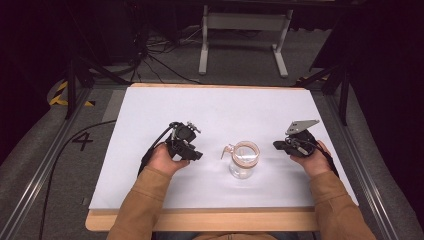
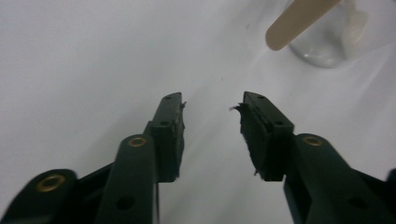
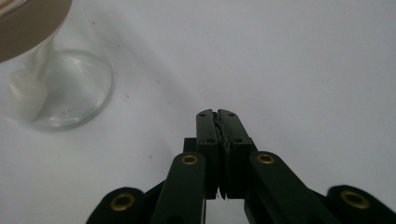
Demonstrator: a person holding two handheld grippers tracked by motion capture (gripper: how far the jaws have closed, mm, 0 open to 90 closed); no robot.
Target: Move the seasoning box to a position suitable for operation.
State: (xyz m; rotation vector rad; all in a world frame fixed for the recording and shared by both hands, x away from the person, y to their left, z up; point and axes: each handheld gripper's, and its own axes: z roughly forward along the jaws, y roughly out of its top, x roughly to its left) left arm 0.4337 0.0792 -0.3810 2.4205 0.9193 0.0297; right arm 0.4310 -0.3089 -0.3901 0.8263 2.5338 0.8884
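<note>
A clear glass jar [image 1: 244,161] with a tan band round its rim stands upright on the white table top [image 1: 215,110], between my two hands. My left gripper [image 1: 198,155] rests to the jar's left, jaws apart with nothing between them; in the left gripper view [image 2: 212,105] the jar's base [image 2: 322,49] and tan rim [image 2: 299,21] lie ahead to the upper right. My right gripper [image 1: 277,145] sits to the jar's right, apart from it. In the right gripper view its jaws [image 3: 217,114] are pressed together on nothing, with the jar [image 3: 56,93] at upper left.
The white sheet covers a wooden table whose front edge [image 1: 200,220] runs near the person. Black frame rails [image 1: 45,165] flank both sides. Behind the table stand a white stand's legs [image 1: 240,40] and loose cables [image 1: 160,55] on grey carpet.
</note>
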